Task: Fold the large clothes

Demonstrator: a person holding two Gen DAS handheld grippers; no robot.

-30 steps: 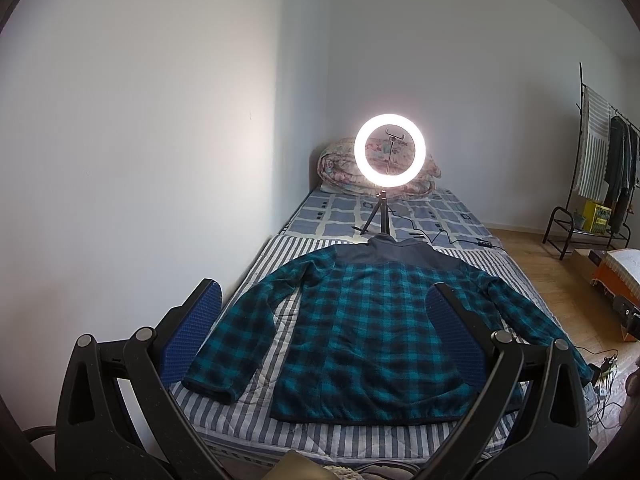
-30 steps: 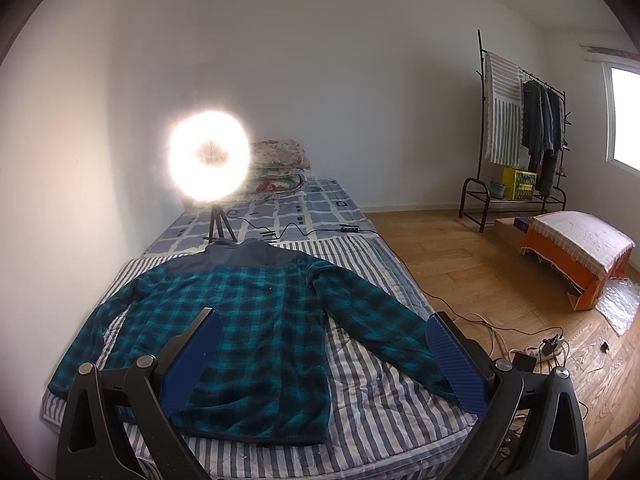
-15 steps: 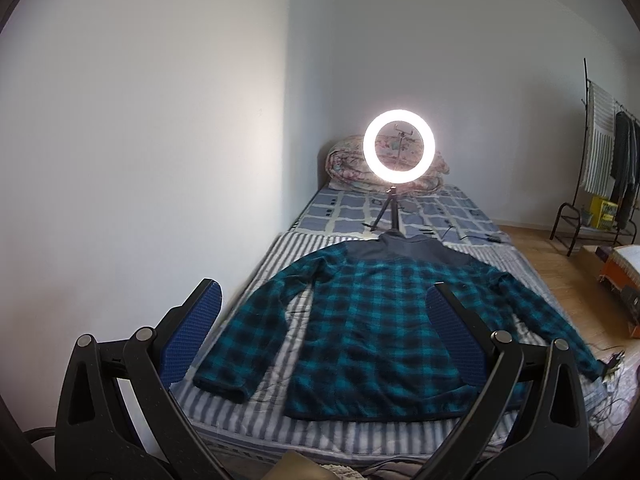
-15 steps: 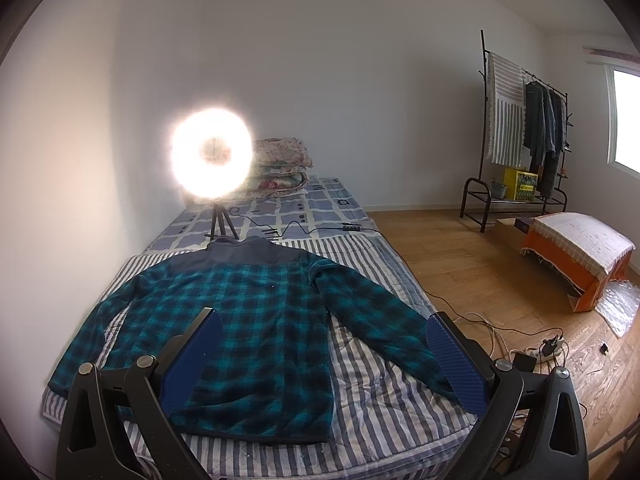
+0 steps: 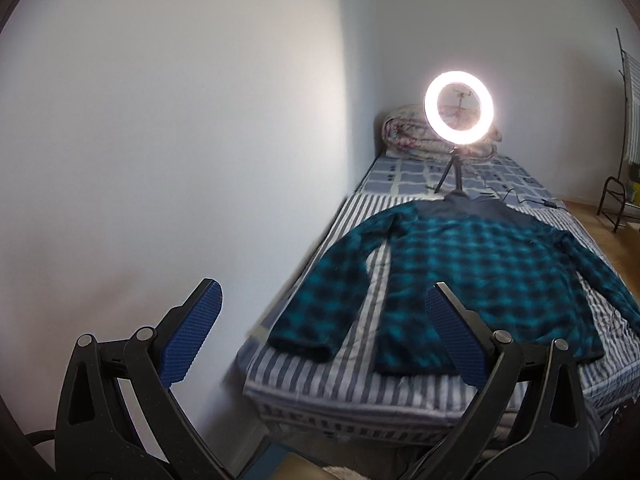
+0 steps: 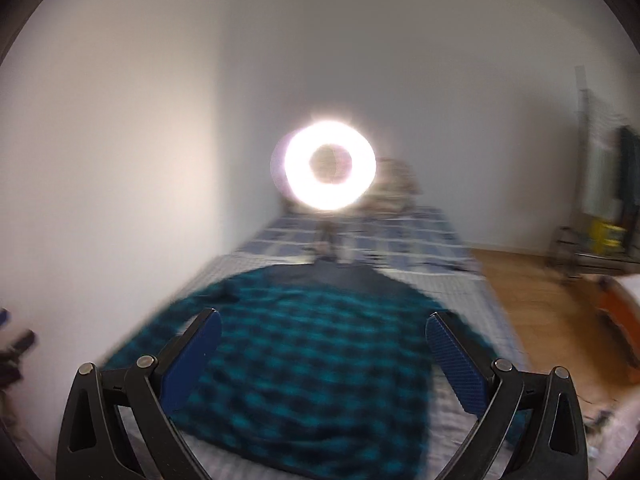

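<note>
Plaid shirt [image 5: 472,276] lies flat and spread out on the bed [image 5: 400,380], front side down, with the collar toward the ring light [image 5: 458,108] and both sleeves angled outward. No fold is made yet. Compared with half a second ago, both cameras have swung: the left view now shows more of the wall and the left sleeve near its centre, and the right view has turned to face the shirt directly and is blurred by motion. I judge that the person is now lining up for the first fold. The left hand-held gripper [image 5: 323,336] has its blue pads wide apart and holds nothing. The right hand-held gripper [image 6: 323,360] is also spread and empty, above the hem.
</note>
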